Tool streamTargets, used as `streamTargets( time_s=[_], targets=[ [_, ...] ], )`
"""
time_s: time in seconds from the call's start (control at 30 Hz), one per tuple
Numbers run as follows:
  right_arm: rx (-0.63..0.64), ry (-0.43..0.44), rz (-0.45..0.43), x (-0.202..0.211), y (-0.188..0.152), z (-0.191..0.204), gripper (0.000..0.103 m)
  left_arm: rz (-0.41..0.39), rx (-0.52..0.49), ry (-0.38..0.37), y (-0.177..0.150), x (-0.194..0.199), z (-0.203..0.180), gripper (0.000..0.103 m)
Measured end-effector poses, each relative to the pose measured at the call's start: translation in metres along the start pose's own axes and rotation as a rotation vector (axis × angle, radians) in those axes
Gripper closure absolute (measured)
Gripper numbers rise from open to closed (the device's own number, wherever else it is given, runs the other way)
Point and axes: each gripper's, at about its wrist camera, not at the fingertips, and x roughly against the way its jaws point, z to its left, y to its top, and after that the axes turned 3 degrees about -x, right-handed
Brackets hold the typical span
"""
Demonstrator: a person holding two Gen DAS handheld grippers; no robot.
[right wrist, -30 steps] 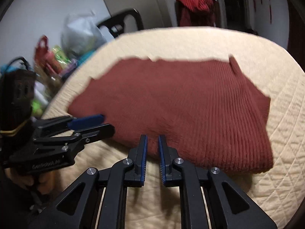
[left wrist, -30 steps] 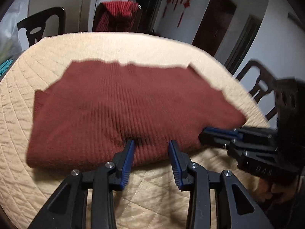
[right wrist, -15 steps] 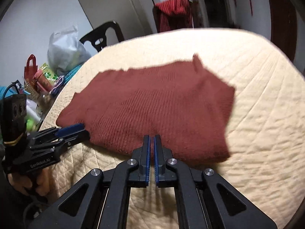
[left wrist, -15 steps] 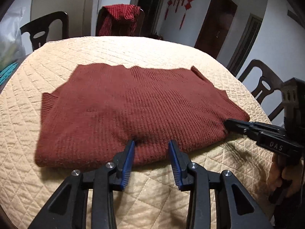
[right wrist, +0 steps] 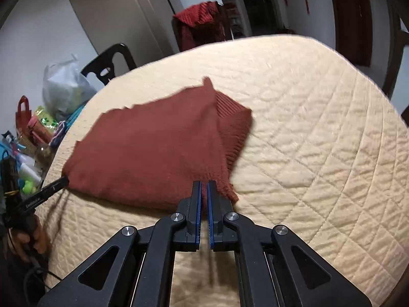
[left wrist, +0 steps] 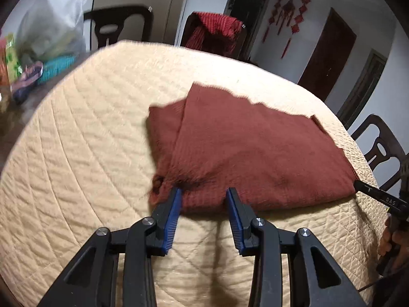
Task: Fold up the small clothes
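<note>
L tongs (left wrist: 203,194) are sitting w/ fingers spread wide and pointing fwd, while R tongs (right wrist: 204,188) are pinching nearly closed, each hand-held low.

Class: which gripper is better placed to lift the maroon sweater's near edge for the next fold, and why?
Right, probably. The right gripper has jaws closed on the sweater at a corner; the left gripper is open, merely straddling the edge.

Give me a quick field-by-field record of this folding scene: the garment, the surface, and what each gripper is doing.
garment: rust-red knitted sweater, partly folded, flat on the table
surface: round table with beige quilted cover
left gripper: fingers open, tips at the sweater's near edge
right gripper: fingers shut on the sweater's near corner
background: red garment draped on a dark chair
</note>
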Motion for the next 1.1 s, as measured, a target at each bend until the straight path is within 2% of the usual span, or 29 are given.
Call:
streamTargets(
  time_s=[0.07, 0.1, 0.17, 0.27, 0.4, 0.5, 0.57, 0.63, 0.73, 0.87, 0.97, 1.1],
  targets=[
    [-0.027, 0.010, -0.006, 0.005, 0.001, -0.008, 0.103, -0.001, 0.012, -0.003, 0.002, 0.002, 0.001, 0.065],
    [-0.010, -0.001, -0.014, 0.009, 0.001, -0.003, 0.099, -0.004, 0.014, -0.005, 0.002, 0.005, -0.001, 0.065],
    [0.036, 0.007, -0.028, 0.016, 0.000, 0.011, 0.099, -0.017, 0.007, -0.015, 0.002, 0.011, -0.005, 0.065],
    [0.114, 0.085, -0.015, 0.014, -0.005, 0.045, 0.099, -0.045, -0.024, -0.025, 0.004, 0.016, -0.015, 0.065],
    [0.195, 0.144, 0.020, -0.005, -0.009, 0.077, 0.099, -0.047, -0.011, 0.021, 0.010, 0.011, -0.009, 0.065],
    [0.174, 0.118, 0.037, -0.018, -0.009, 0.072, 0.099, 0.002, 0.015, 0.017, 0.005, 0.000, 0.001, 0.065],
    [0.126, 0.078, 0.061, -0.023, -0.008, 0.054, 0.099, -0.007, 0.012, 0.005, 0.002, 0.001, 0.002, 0.065],
    [0.089, 0.097, 0.063, -0.018, -0.007, 0.041, 0.099, -0.001, 0.019, 0.004, 0.002, 0.004, 0.000, 0.065],
    [0.103, 0.061, 0.028, -0.003, -0.006, 0.039, 0.099, -0.019, 0.001, -0.029, 0.004, 0.013, -0.014, 0.065],
    [0.129, 0.107, 0.030, -0.002, -0.007, 0.053, 0.099, -0.022, -0.063, -0.092, 0.007, 0.011, -0.048, 0.065],
    [0.157, 0.173, 0.056, -0.011, -0.010, 0.068, 0.099, -0.002, -0.095, -0.130, 0.008, 0.002, -0.066, 0.065],
    [0.182, 0.232, 0.082, -0.025, -0.012, 0.087, 0.099, -0.004, -0.130, -0.119, 0.008, -0.001, -0.075, 0.065]
  ],
)
